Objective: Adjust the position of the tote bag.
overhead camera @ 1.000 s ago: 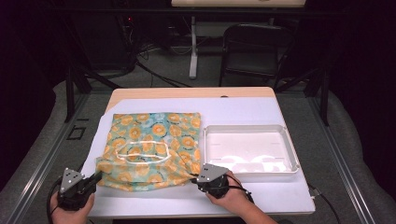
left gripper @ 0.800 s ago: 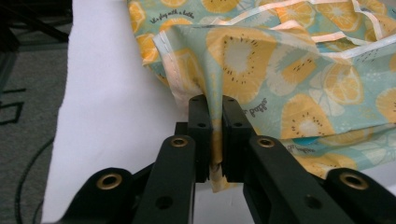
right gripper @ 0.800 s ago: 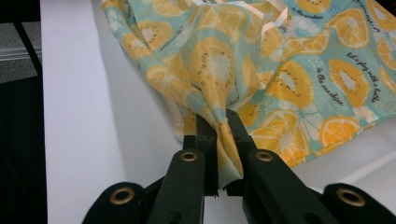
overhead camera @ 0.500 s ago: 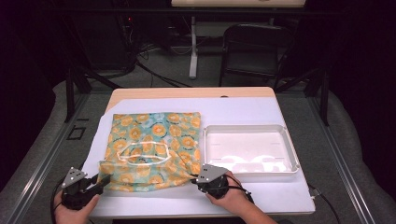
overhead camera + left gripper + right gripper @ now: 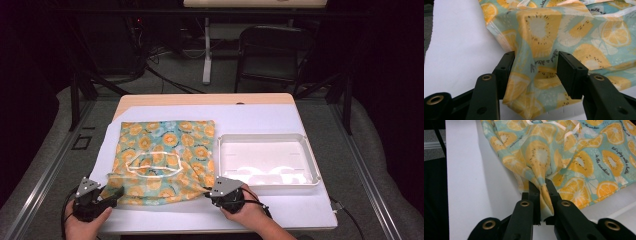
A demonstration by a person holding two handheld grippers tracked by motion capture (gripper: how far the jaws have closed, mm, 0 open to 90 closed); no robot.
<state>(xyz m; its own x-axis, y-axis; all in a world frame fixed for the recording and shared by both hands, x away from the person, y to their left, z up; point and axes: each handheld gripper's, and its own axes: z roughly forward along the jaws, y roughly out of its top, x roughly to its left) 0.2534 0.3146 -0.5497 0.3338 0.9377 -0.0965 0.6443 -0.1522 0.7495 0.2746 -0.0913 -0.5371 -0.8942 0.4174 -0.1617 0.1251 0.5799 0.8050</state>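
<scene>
Now the right gripper (image 5: 543, 185) pinches the bag (image 5: 165, 155) corner to anchor it, w/ left gripper (image 5: 535, 67) just opened wide, letting its corner drop onto the table (image 5: 260, 117).

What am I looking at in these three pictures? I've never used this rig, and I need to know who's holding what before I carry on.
There is no robot here: a person holds a two-jaw gripper in each hand. The high view looks down on the table from above the person's side. The other two come from cameras riding on the grippers, looking along their black jaws.

On the table's white cover lies a fabric bag printed with orange slices, white handles on top. To its right stands a white tray with nothing in it.

The right gripper is shut on the bag's near right corner, the cloth pinched between its jaws. The left gripper has just been opening: its jaws stand apart, the bag's near left corner loose between them, no longer clamped.
</scene>
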